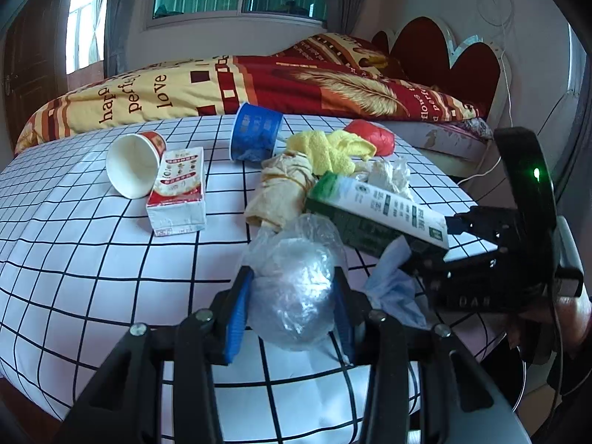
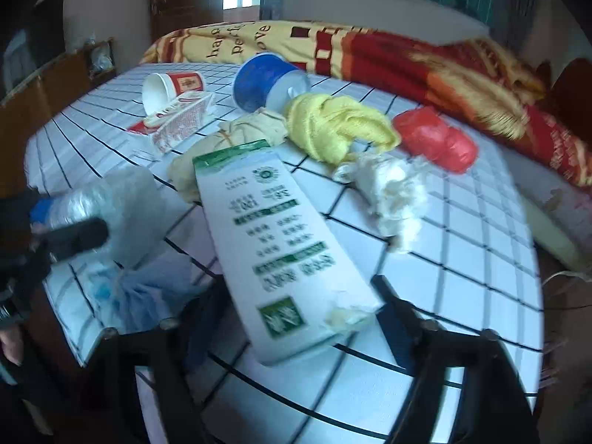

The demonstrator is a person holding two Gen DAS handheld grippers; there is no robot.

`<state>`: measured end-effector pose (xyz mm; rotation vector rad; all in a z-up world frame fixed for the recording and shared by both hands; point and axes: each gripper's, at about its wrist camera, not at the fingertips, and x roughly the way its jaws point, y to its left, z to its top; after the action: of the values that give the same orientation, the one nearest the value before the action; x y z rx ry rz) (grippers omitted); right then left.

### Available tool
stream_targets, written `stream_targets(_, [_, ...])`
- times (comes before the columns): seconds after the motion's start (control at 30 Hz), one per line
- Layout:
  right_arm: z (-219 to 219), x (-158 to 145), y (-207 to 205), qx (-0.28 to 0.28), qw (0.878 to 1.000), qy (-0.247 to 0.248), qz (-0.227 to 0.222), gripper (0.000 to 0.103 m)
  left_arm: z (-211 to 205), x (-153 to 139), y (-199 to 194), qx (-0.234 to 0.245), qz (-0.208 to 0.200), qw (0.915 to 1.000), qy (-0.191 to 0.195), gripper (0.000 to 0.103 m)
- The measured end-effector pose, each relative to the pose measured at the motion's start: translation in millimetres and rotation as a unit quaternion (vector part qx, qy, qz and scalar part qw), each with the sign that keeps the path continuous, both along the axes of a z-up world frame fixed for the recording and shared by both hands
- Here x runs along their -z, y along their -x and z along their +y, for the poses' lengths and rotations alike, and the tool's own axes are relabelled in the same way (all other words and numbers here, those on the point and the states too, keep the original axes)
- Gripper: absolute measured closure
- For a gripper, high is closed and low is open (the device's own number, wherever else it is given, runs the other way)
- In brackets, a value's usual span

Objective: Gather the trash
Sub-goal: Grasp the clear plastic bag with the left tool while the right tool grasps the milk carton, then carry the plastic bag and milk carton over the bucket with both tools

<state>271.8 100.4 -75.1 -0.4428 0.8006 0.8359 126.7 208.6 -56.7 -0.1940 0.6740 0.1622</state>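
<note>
My left gripper (image 1: 292, 296) is shut on a crumpled clear plastic bag (image 1: 296, 288), just above the checked tablecloth (image 1: 92, 259). My right gripper (image 2: 292, 314) is shut on a green-and-white milk carton (image 2: 273, 244), also seen in the left wrist view (image 1: 373, 218), tilted up off the table. The clear bag shows in the right wrist view (image 2: 111, 207) at the left. Other trash on the table: a paper cup (image 1: 133, 164), a red-white carton (image 1: 177, 192), a blue cup (image 1: 255, 137), a yellow cloth (image 1: 333, 148), a red bag (image 1: 373, 135), white tissue (image 2: 392, 196), a tan wrapper (image 1: 281, 192).
A pale blue plastic bag (image 1: 396, 288) lies between the two grippers near the table's front edge. A bed with a red and yellow quilt (image 1: 259, 85) stands right behind the table. A wooden cabinet (image 2: 55, 74) is at the far left.
</note>
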Motion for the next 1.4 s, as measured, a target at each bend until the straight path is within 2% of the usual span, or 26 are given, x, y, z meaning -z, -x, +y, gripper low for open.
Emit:
stream_targets(0.07, [-6.7,-5.8,5.7,0.019,1.0,-0.004,-0.015,0.039,-0.2,-2.7,3.0,-0.001,-0.006,1.0,-0.001,0.06])
stream_targets(0.37, [-65.0,-29.2,40.2,0.108,0.992,-0.048,-0.044,0.045,-21.4,-16.2,12.8,0.02,-0.034,0.9991,-0.019,0.061])
stream_targets(0.63, [-107.7,-51.7,76.5,0.135,0.985,-0.072,-0.085,0.047,-45.8,-28.8,25.9,0.043,-0.059,0.997,-0.025,0.061])
stream_targets(0.83, [-145.7,-65.6,98.1,0.166,0.977,-0.091,-0.1,0.047,-71.8,-37.6,35.0,0.069,-0.073,0.9946,-0.027,0.061])
stream_targets(1.4, [-256.3,-77.7,141.5,0.27,0.949,-0.099,-0.131,0.047,-145.5,-44.3,42.2,0.137,-0.084,0.9869,-0.016,0.062])
